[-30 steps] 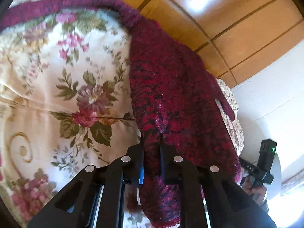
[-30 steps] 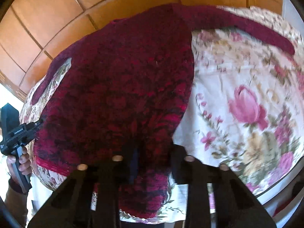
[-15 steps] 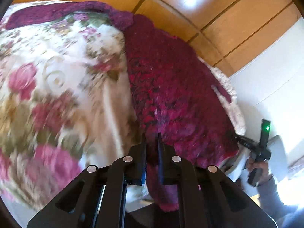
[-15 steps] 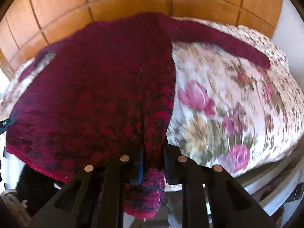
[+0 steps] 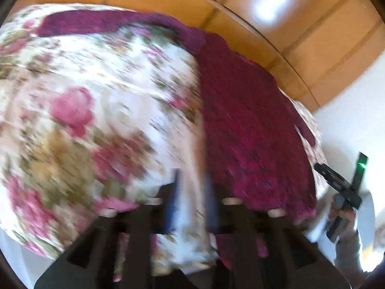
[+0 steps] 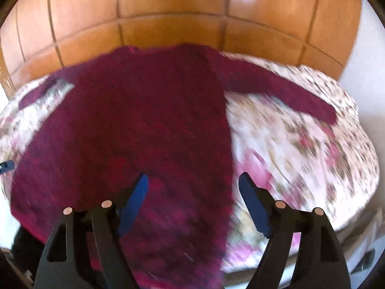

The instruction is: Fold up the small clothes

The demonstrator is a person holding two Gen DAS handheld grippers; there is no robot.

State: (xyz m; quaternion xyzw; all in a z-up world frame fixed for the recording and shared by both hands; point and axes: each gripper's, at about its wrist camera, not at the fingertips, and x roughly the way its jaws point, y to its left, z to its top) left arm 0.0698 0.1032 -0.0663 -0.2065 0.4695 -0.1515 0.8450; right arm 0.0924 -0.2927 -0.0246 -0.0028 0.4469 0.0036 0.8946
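The dark red knitted sweater (image 6: 134, 130) is lying flat on the floral bedspread (image 6: 300, 149), sleeves spread. Both grippers' fingers (image 6: 250, 200) have just been opening and are gripping nothing. The knit is probably soft and floppy; grasp at the hem corners.

A home bedroom: a bed under a floral cover (image 6: 300, 144), with a wide glossy wooden headboard (image 6: 168, 24) rising right behind it and a white wall (image 5: 349, 101) beside the headboard.
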